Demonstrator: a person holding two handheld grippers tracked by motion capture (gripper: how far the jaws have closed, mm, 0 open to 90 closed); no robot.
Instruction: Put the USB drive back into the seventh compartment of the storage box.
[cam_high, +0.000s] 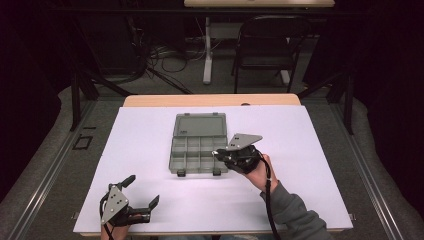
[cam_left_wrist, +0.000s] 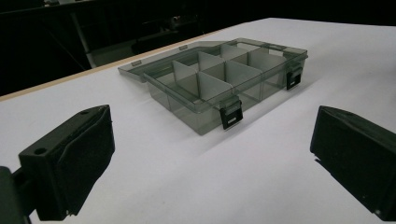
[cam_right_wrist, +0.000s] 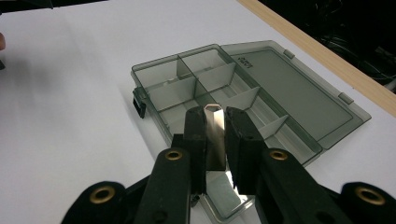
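The translucent grey plastic compartment box (cam_high: 199, 144) lies near the middle of the white table top (cam_high: 310, 165), its lid folded flat on the far side and its two black latches facing the person. The right gripper (cam_high: 223, 152) hangs over the box's near right corner with its jaws closed on a thin translucent grey plastic divider plate (cam_right_wrist: 214, 135), held upright between them, so the step in hand looks like fitting or pulling a partition at that corner; which of the two cannot be told from these pictures. If it is going in, the next move calls for lining the plate up squarely with the slots in the cell walls and lowering it straight, since a tilted plate would likely jam or flex. The left gripper (cam_high: 141, 190) rests at the near left of the table, well apart from the box, its jaws wide apart and holding nothing. The right gripper view gives the pinched plate and the cells beneath it; the high view hides that plate under the gripper's body but shows how both hands stand to the box. The left gripper view looks across bare table at the latched front wall.
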